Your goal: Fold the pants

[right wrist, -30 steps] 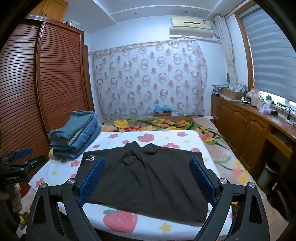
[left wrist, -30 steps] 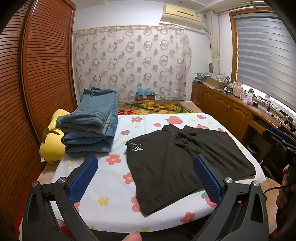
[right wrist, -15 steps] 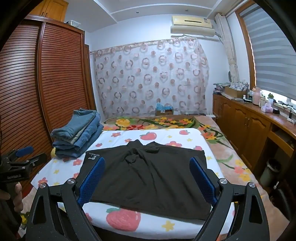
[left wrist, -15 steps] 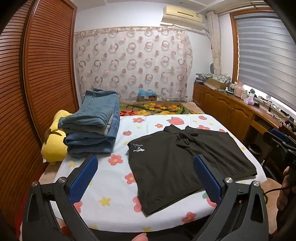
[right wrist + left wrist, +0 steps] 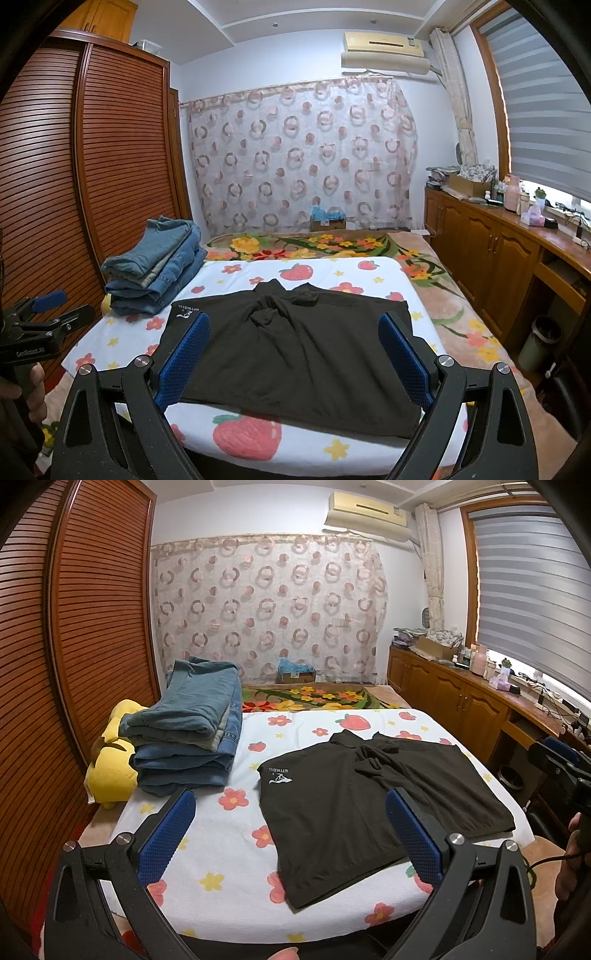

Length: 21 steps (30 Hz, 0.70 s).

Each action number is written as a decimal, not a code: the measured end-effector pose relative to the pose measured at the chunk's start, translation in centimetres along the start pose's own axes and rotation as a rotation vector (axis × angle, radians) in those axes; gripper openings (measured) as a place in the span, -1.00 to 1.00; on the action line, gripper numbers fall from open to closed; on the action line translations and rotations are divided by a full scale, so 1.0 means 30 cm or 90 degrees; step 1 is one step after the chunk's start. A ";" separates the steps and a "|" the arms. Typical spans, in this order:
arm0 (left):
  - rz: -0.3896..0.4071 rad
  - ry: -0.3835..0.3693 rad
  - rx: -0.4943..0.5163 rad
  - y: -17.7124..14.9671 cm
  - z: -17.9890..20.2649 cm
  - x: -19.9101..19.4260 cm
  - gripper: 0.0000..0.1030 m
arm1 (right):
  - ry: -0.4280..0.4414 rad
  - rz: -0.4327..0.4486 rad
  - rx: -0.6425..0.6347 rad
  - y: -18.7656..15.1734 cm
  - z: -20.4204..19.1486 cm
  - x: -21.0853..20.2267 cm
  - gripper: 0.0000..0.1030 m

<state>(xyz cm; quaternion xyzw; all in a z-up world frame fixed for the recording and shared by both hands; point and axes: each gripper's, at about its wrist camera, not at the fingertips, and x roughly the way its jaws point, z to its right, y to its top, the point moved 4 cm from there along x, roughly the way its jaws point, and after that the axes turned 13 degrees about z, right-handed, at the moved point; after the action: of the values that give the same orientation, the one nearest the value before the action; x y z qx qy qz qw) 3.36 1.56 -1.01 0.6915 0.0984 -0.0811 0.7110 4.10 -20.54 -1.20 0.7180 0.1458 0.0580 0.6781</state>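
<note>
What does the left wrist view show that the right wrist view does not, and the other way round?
Only the left wrist view shows the yellow plush toy clearly, beside the stack of folded jeans, and the right gripper at its edge. Only the right wrist view shows the left gripper from outside, and the bin by the cabinets. Both show the black garment spread on the flowered sheet, the jeans, and open jaws holding nothing.

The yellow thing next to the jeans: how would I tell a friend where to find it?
Start at the bed with the strawberry-and-flower sheet and go to its side nearest the slatted wooden wardrobe. There a stack of folded blue jeans sits; the yellow plush toy is wedged beside it at the bed's edge. It is the only bright yellow, rounded thing there.
</note>
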 end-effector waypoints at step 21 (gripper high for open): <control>0.004 0.002 0.000 -0.006 0.002 0.010 1.00 | 0.004 0.002 -0.004 0.001 -0.006 -0.007 0.81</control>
<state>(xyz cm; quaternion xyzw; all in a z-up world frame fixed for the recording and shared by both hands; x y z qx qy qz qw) 3.61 1.50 -1.24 0.6922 0.0972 -0.0778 0.7109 3.85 -20.43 -1.13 0.7160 0.1466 0.0618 0.6797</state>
